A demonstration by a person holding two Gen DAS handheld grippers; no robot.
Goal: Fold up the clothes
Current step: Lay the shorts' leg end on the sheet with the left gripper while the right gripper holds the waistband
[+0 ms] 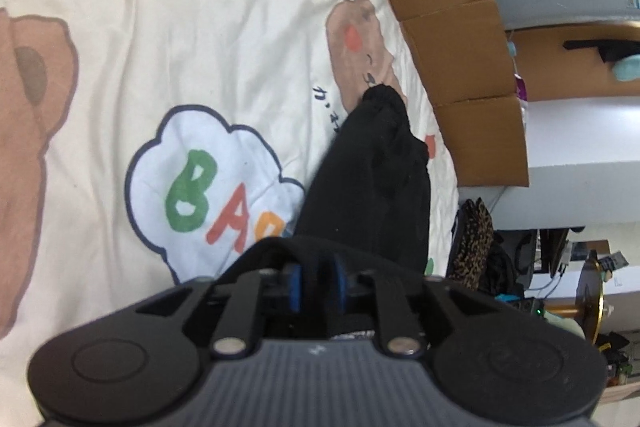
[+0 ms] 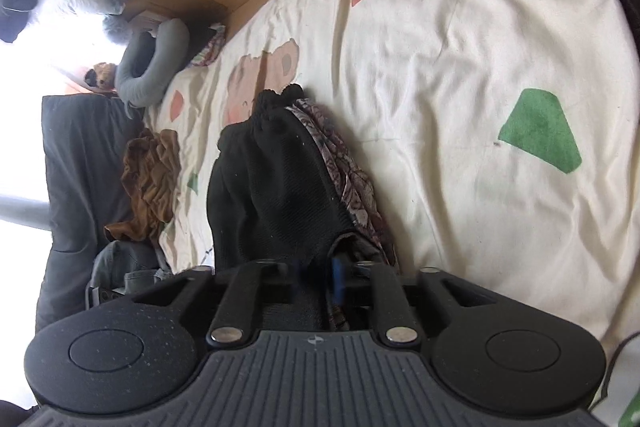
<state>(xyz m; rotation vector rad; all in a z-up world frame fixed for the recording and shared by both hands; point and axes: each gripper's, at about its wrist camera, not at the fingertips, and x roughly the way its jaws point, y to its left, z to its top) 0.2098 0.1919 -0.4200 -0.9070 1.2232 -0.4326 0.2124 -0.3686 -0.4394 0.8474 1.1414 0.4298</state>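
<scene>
Black garment (image 2: 276, 187) hides the right gripper's (image 2: 316, 279) left finger.

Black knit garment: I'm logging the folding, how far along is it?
Done: the black knit garment lies as a narrow folded strip on the cream printed bedsheet. In hand: nothing clearly gripped. Left: the crumpled brown cloth is unfolded.

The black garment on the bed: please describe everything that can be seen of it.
The black garment is dark knit cloth with a gathered, ribbed end. It lies lengthwise on the cream printed bedsheet, partly over a patterned cloth. Its near end sits between the blue pads of the left gripper and the right gripper.
</scene>
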